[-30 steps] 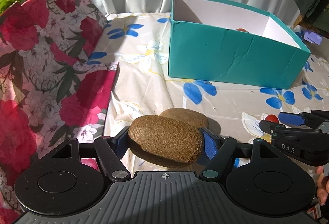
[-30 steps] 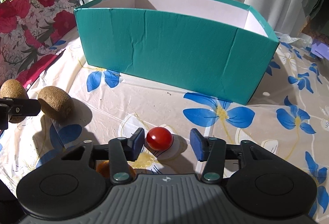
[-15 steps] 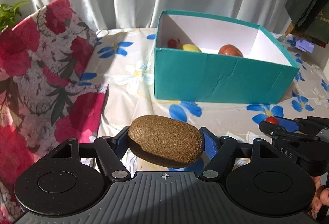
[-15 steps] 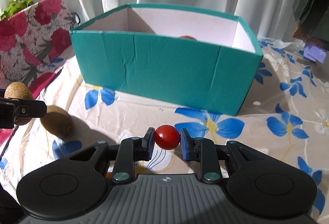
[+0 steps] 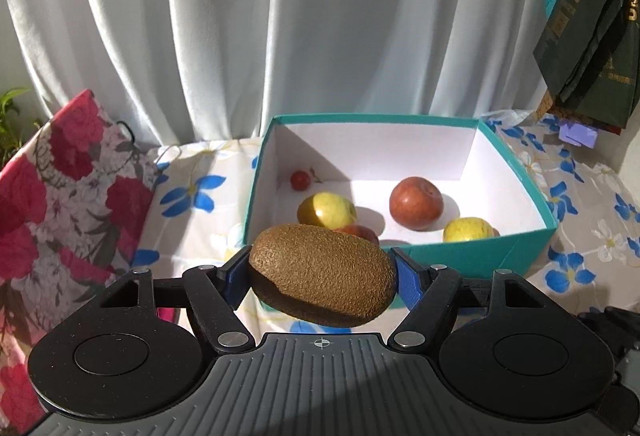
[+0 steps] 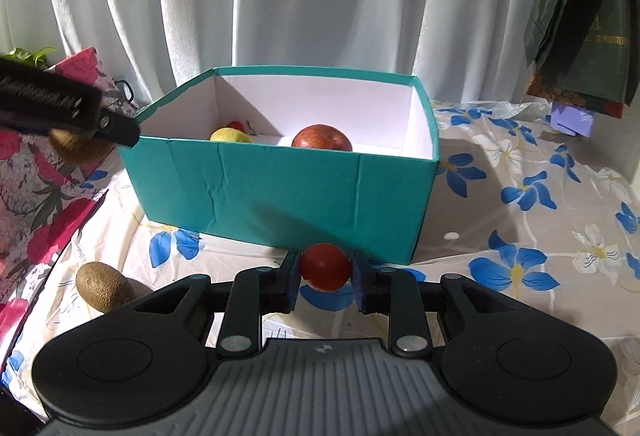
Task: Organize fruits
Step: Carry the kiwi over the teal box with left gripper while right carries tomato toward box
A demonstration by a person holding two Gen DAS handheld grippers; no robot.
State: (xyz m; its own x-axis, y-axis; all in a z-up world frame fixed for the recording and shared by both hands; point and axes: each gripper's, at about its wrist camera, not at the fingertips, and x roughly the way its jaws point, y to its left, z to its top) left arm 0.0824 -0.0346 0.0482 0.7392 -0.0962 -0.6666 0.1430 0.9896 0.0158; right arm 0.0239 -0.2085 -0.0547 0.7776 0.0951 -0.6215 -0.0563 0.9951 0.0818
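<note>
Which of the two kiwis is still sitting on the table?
The kiwi on the cloth near the flowered bag, left of the right gripper. The other kiwi is held in the left gripper.

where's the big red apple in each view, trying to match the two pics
Left wrist: the red apple lies on the box floor, right of centre, beyond the held kiwi.
Right wrist: its top shows above the near wall, mid-picture.
Shared landmark: the teal box.

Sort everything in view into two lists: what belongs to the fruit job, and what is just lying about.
Job: kiwi in left gripper; cherry tomato in right gripper; second kiwi; teal box with apples.

Lying about: floral bag; hanging dark bags; curtain.
</note>
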